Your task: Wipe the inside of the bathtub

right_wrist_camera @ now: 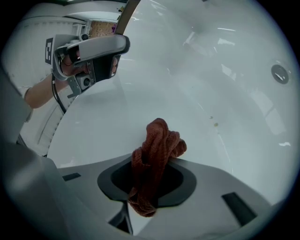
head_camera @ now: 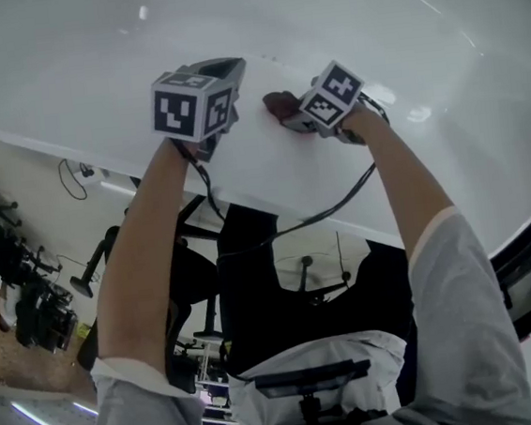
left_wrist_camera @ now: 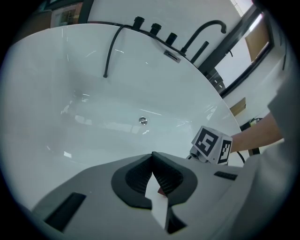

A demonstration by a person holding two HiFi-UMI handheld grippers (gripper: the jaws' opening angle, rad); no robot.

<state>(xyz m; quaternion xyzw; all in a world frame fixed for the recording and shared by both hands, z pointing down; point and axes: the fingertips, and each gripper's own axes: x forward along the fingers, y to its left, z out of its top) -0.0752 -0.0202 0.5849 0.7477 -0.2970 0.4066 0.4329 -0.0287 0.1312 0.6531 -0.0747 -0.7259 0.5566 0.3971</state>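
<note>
1. Our left gripper [left_wrist_camera: 153,157] hangs over the near wall of the bathtub [head_camera: 88,46]. Its jaws are closed tip to tip with nothing pinched between them, and it takes no part in the wiping.
2. Just to its right, the right gripper [right_wrist_camera: 154,165] is clamped on a bunched reddish-brown cloth [right_wrist_camera: 157,147]. In the head view the cloth sits at the near wall, just inside the rim. We cannot tell whether it presses on the surface.
3. We judge the wiping to be at this near wall only, since no streaks or wet marks show us which parts are done.
4. Further right, a few small specks [right_wrist_camera: 215,124] show on the slope. The floor round the drain [right_wrist_camera: 280,73] and the far wall look left to cover.
</note>
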